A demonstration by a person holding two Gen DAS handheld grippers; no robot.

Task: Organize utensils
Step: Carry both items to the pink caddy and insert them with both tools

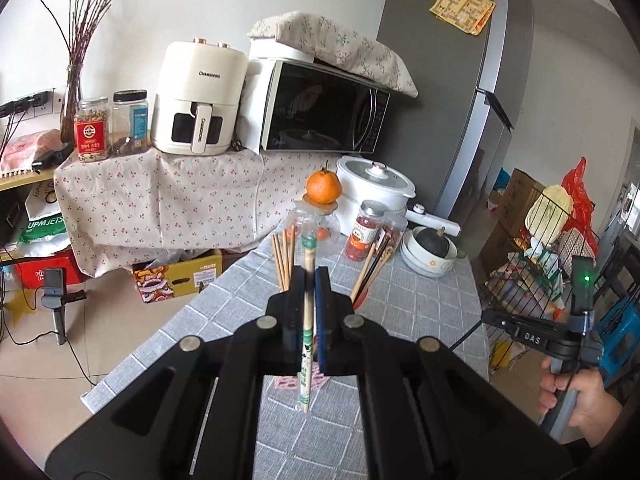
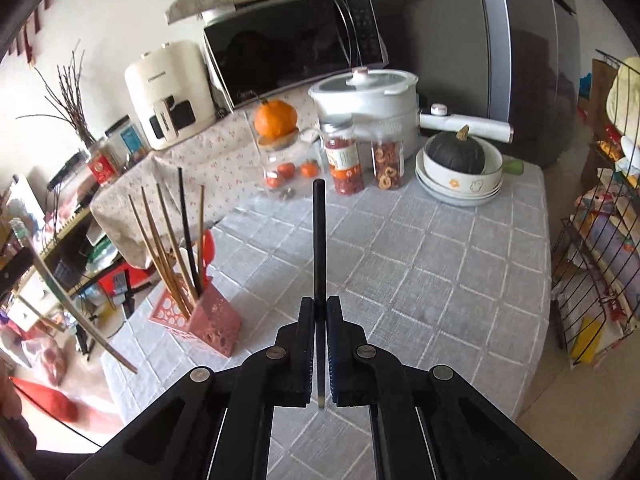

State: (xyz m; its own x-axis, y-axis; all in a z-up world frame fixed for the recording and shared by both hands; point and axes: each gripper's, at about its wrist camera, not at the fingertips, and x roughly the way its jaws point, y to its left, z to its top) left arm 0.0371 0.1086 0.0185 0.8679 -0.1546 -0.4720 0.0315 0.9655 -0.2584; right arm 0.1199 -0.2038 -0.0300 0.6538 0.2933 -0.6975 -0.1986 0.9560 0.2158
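Note:
My left gripper point(image 1: 309, 280) is shut on a wrapped pair of wooden chopsticks point(image 1: 307, 320), held upright above the pink perforated utensil holder point(image 1: 286, 383), which is mostly hidden under the jaws. Several wooden chopsticks point(image 1: 283, 256) and dark ones point(image 1: 372, 268) stick up from it. My right gripper point(image 2: 319, 304) is shut on a single black chopstick point(image 2: 319, 236), held upright over the grey checked tablecloth point(image 2: 420, 260). The pink holder point(image 2: 200, 316) with several chopsticks point(image 2: 168, 240) stands to its left. The wrapped pair point(image 2: 72, 300) also shows at the far left of the right wrist view.
At the table's far end stand a glass jar topped by an orange point(image 2: 276, 120), two spice jars point(image 2: 344, 160), a white cooker point(image 2: 368, 96) and stacked bowls holding a dark squash point(image 2: 456, 156). A wire rack point(image 2: 592, 240) stands right of the table. The other hand-held gripper point(image 1: 560, 336) shows at right.

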